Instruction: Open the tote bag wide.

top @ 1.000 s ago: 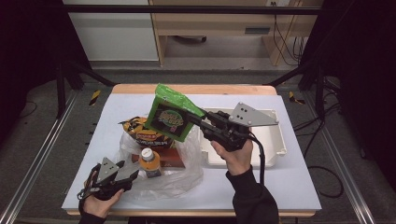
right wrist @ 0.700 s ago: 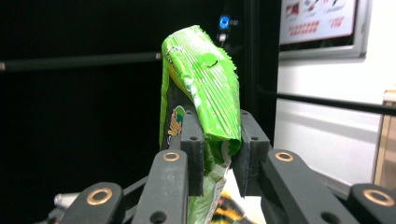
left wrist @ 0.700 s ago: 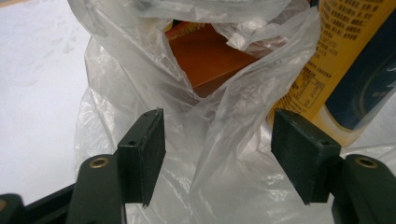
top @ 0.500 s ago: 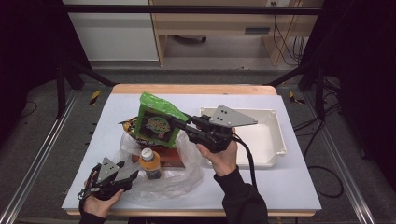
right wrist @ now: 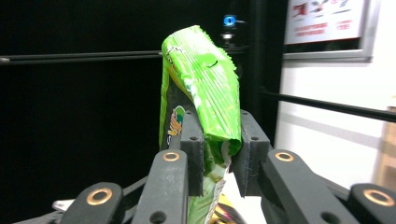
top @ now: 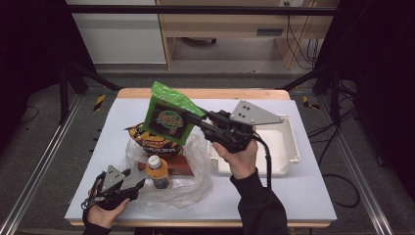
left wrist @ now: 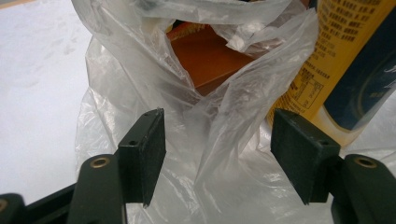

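Two grippers working here: right gripper clamping the green snack bag by its edge, holding it up above the clear plastic bag near the worktop centre; left gripper waiting at the plastic's near-left edge, jaws apart, loose film between them unpinched. Probably worth pinching that film first, spreading the mouth, then lowering the snack bag clear of the yellow bottle.

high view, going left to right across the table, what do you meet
left gripper → orange-capped bottle on the clear plastic bag → green snack bag → right gripper, fingers clamped on that bag → white tray
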Tool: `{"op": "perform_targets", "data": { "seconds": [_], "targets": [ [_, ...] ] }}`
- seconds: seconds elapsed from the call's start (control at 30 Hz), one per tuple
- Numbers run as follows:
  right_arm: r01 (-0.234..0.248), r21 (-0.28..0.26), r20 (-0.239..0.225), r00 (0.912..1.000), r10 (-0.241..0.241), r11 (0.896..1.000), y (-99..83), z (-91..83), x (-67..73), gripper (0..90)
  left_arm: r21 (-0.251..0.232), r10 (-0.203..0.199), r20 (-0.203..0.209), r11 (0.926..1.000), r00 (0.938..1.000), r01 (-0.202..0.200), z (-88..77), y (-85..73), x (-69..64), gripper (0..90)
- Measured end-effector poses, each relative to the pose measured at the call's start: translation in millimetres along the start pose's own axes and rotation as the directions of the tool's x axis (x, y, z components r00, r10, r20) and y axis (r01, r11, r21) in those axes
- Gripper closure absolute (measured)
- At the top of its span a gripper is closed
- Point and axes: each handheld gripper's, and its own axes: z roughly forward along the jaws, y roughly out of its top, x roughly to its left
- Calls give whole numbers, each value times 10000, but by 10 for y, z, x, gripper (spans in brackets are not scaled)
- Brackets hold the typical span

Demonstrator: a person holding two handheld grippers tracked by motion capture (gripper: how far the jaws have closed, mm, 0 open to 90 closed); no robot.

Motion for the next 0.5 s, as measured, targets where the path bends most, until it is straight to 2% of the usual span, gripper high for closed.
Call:
{"op": "perform_targets", "data": {
  "seconds": [0.03, 0.07, 0.2, 0.37, 0.47, 0.5],
  "targets": [
    [117, 38, 357, 9993, -118, 9999, 20, -113, -75, 763, -60, -40, 15, 10000, 10000, 40, -13, 1, 7, 350],
    [117, 38, 357, 9993, -118, 9999, 20, -113, -75, 763, -60, -40, 15, 10000, 10000, 40, -13, 1, 7, 350],
    [37, 37, 1073, 9942, -41, 10000, -1, -365, -272, 763, -371, -70, 109, 9993, 9999, 74, -56, 29, 6, 341],
    [-184, 388, 1985, 9800, 103, 9991, -147, -627, -512, 762, -793, -132, 279, 9967, 9995, 154, -120, 90, -3, 284],
    [-416, 592, 2356, 9715, 265, 9974, -252, -738, -626, 762, -1021, -90, 370, 9947, 9993, 127, -172, 144, -1, 247],
    [-476, 777, 2594, 9654, 259, 9958, -312, -797, -684, 762, -1102, -142, 449, 9937, 9989, 190, -193, 164, -3, 226]
  ]
}}
